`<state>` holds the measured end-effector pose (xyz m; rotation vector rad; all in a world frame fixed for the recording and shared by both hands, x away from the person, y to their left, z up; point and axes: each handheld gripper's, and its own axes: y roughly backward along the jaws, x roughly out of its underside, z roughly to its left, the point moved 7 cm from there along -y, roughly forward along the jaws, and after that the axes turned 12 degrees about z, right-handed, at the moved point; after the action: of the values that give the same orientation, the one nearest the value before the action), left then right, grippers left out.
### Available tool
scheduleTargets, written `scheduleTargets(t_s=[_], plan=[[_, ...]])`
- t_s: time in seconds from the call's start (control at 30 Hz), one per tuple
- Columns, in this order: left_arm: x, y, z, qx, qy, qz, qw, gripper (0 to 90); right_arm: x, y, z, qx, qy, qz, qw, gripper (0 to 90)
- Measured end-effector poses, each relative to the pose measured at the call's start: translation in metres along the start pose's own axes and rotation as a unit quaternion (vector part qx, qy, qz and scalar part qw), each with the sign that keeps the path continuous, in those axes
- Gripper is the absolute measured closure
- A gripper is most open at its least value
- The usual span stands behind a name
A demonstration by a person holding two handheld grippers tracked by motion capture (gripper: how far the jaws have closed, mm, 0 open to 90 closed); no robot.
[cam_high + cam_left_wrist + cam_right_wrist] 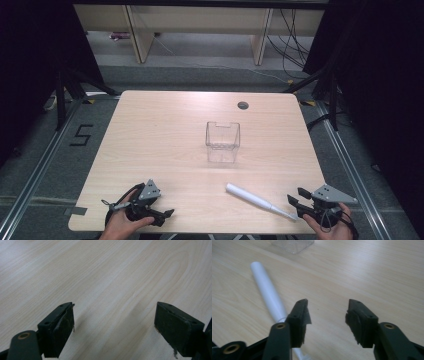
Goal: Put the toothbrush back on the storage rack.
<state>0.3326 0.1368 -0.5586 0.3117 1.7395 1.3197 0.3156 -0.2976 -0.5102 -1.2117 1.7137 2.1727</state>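
Observation:
A white toothbrush-like stick lies flat on the wooden table near its front right, thin end toward my right gripper. That gripper stands open with bare wood between its pads; in the right gripper view the white stick runs just outside and under one jaw. A clear plastic box stands upright mid-table, and its base shows at the top of the right gripper view. My left gripper rests at the front left, wide open over bare wood.
A round cable hole sits near the table's far edge. Black stand legs flank the table on the floor, which bears a taped "5". Wooden furniture legs and cables stand beyond.

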Motion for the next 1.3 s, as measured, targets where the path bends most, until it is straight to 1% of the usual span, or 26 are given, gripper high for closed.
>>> scheduleTargets(t_s=[0.03, 0.07, 0.1, 0.13, 0.2, 0.23, 0.27, 0.33, 0.37, 0.4, 0.43, 0.47, 0.5, 0.6, 0.63, 0.67, 0.7, 0.73, 0.9, 1.0, 1.03, 1.07, 1.17, 1.23, 1.27, 1.3], plan=[[0.000, 0.000, 0.000, 0.000, 0.000, 0.000, 1.0000, 15.6, -0.001, 0.000, 0.000, -0.001, 0.015, -0.001, 0.9999, 58.3], [0.000, 0.000, 0.000, 0.000, 0.000, 0.000, 1.0000, 15.6, 0.000, -0.001, 0.005, -0.013, 0.003, 0.003, 0.9999, 60.5], [0.000, 0.000, 0.000, 0.000, 0.000, 0.000, 1.0000, 15.6, -0.001, -0.001, 0.005, -0.012, 0.020, 0.004, 0.9997, 63.2], [0.000, 0.000, 0.001, -0.002, -0.001, 0.001, 1.0000, 15.6, -0.001, -0.001, 0.006, -0.013, 0.029, 0.006, 0.9995, 64.8], [0.000, 0.000, 0.001, -0.004, 0.000, 0.001, 1.0000, 15.6, -0.001, -0.002, 0.010, -0.019, 0.028, 0.009, 0.9994, 66.2], [0.000, 0.000, 0.001, -0.004, 0.000, 0.002, 1.0000, 15.6, -0.001, -0.003, 0.013, -0.032, 0.030, 0.013, 0.9989, 69.1], [0.000, 0.000, 0.001, -0.004, -0.001, 0.002, 1.0000, 15.6, 0.001, -0.002, 0.019, -0.044, 0.027, 0.018, 0.9985, 74.9], [0.000, 0.000, 0.001, -0.004, -0.001, 0.001, 1.0000, 15.6, 0.002, -0.002, 0.022, -0.046, 0.027, 0.024, 0.9983, 77.5], [0.000, 0.000, 0.001, -0.004, -0.001, 0.002, 1.0000, 15.6, 0.000, -0.003, 0.020, -0.041, 0.057, 0.019, 0.9973, 79.8], [0.000, 0.000, 0.001, -0.004, 0.000, 0.001, 1.0000, 15.6, 0.001, -0.004, 0.027, -0.050, 0.062, 0.027, 0.9965, 83.4], [0.000, 0.000, 0.001, -0.004, 0.000, 0.001, 1.0000, 15.6, 0.001, -0.004, 0.027, -0.050, 0.062, 0.027, 0.9965, 83.4], [0.000, 0.000, 0.001, -0.004, 0.001, 0.001, 1.0000, 15.6, 0.003, -0.006, 0.034, -0.060, 0.068, 0.040, 0.9951, 86.7], [0.000, 0.000, 0.001, -0.004, 0.001, 0.001, 1.0000, 15.6, 0.003, -0.006, 0.034, -0.060, 0.068, 0.040, 0.9951, 86.7], [0.000, 0.000, 0.001, -0.003, 0.000, 0.001, 1.0000, 15.6, 0.003, -0.010, 0.039, -0.059, 0.106, 0.043, 0.9917, 89.3], [0.000, 0.000, 0.001, -0.003, 0.000, 0.001, 1.0000, 15.6, 0.004, -0.010, 0.042, -0.064, 0.096, 0.049, 0.9921, 89.6], [0.000, 0.000, 0.001, -0.004, 0.001, 0.001, 1.0000, 15.6, 0.005, -0.013, 0.046, -0.067, 0.102, 0.058, 0.9909, 89.8], [0.000, 0.000, 0.001, -0.004, 0.000, 0.001, 1.0000, 15.6, 0.005, -0.013, 0.046, -0.067, 0.102, 0.058, 0.9909, 89.8], [0.000, 0.000, 0.002, -0.005, 0.000, 0.000, 1.0000, 15.6, 0.006, -0.015, 0.047, -0.065, 0.115, 0.056, 0.9897, 89.9], [0.000, 0.000, 0.000, 0.001, 0.001, -0.001, 1.0000, 15.6, 0.008, -0.021, 0.046, -0.066, 0.124, 0.063, 0.9881, 90.0], [0.000, 0.000, 0.001, -0.004, 0.001, 0.001, 1.0000, 15.6, 0.008, -0.022, 0.046, -0.069, 0.127, 0.065, 0.9874, 90.0], [0.000, 0.000, 0.001, -0.004, 0.001, 0.001, 1.0000, 15.6, 0.008, -0.022, 0.044, -0.058, 0.131, 0.063, 0.9878, 89.9], [0.000, 0.000, 0.001, -0.003, 0.001, 0.000, 1.0000, 15.6, 0.009, -0.024, 0.046, -0.066, 0.133, 0.068, 0.9866, 90.0], [0.000, 0.000, 0.000, 0.001, 0.001, -0.001, 1.0000, 15.6, 0.009, -0.025, 0.046, -0.065, 0.130, 0.069, 0.9869, 89.9], [0.000, 0.000, 0.000, 0.000, 0.002, -0.001, 1.0000, 15.6, 0.010, -0.026, 0.045, -0.064, 0.135, 0.069, 0.9863, 89.9], [0.000, 0.000, 0.001, -0.003, 0.000, 0.000, 1.0000, 15.6, 0.011, -0.026, 0.046, -0.064, 0.135, 0.078, 0.9857, 89.9], [0.000, 0.000, 0.001, -0.004, 0.001, 0.000, 1.0000, 15.6, 0.011, -0.027, 0.045, -0.062, 0.140, 0.076, 0.9854, 89.9]])
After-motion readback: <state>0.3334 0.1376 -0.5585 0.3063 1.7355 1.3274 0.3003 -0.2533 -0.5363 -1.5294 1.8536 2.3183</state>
